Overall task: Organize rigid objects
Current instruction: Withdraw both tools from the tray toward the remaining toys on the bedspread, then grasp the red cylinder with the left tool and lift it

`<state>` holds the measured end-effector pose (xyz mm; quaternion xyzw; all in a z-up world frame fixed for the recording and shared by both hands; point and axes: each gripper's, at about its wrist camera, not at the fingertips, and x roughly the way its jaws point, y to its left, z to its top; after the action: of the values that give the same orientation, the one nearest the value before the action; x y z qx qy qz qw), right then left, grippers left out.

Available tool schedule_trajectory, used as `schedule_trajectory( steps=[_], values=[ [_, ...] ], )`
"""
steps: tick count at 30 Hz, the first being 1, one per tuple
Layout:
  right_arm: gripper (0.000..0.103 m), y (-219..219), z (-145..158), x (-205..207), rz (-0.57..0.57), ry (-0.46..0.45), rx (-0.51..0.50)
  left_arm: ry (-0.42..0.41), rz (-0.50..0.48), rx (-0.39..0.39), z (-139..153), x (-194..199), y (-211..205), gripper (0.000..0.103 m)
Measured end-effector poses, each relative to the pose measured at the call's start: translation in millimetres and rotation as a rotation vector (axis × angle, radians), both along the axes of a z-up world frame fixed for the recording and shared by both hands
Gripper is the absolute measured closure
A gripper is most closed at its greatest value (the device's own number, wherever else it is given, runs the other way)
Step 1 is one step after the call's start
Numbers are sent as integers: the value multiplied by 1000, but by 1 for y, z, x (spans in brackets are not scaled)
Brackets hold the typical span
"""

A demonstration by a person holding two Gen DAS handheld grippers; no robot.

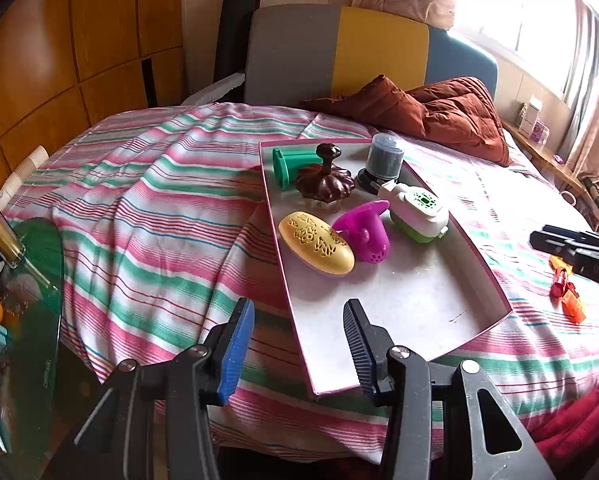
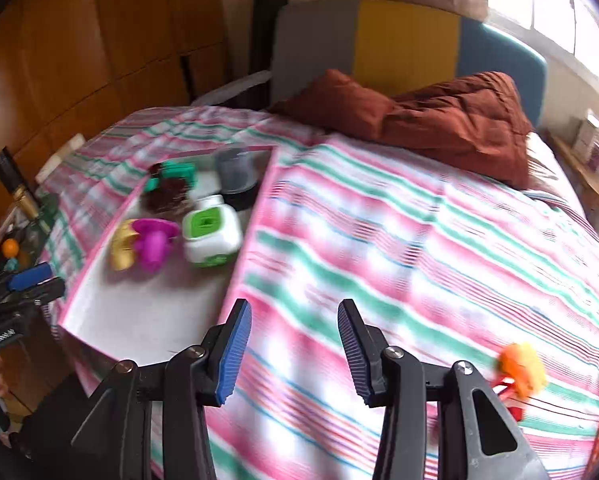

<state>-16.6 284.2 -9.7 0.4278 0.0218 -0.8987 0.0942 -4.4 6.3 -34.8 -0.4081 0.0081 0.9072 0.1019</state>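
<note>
A white tray with a pink rim lies on the striped bed. At its far end sit a green part, a brown lid, a grey cylinder, a white-green device, a magenta piece and a yellow oval case. My left gripper hangs open and empty over the tray's near corner. My right gripper is open and empty above the bedspread, right of the tray. An orange-red toy lies to its right, also seen beside the right gripper as the toy.
A rust-brown quilt is bunched at the headboard. A glass side table with a bottle and an orange stands left of the bed. A windowsill shelf with small items runs along the right. Bare striped bedspread spreads right of the tray.
</note>
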Motion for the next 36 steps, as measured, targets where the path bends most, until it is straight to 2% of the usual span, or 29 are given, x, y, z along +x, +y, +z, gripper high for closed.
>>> schedule_trajectory(
  steps=[3, 7, 11, 14, 18, 21, 25, 34, 36],
  values=[
    [58, 42, 1, -1, -112, 8, 3, 1, -1, -2, 1, -1, 2, 56],
    [58, 103, 0, 4, -321, 41, -23, 2, -7, -14, 1, 0, 5, 55],
    [58, 158, -6, 10, -582, 25, -102, 3, -20, -19, 2, -1, 10, 54],
    [58, 189, -8, 19, -710, 19, -204, 10, -39, -22, 3, 0, 17, 54],
    [58, 216, -16, 35, -848, -20, -290, 17, -61, -26, 6, -1, 26, 54],
    [58, 232, -26, 44, -910, -57, -384, 24, -74, -26, 9, -1, 33, 54],
    [58, 240, -33, 49, -939, -83, -432, 31, -102, -21, 15, -1, 45, 53],
    [58, 239, -30, 49, -921, -68, -464, 22, -232, -27, 20, 4, 86, 53],
    [58, 241, -29, 51, -936, -62, -468, 17, -270, -25, 21, 2, 101, 50]
  ],
)
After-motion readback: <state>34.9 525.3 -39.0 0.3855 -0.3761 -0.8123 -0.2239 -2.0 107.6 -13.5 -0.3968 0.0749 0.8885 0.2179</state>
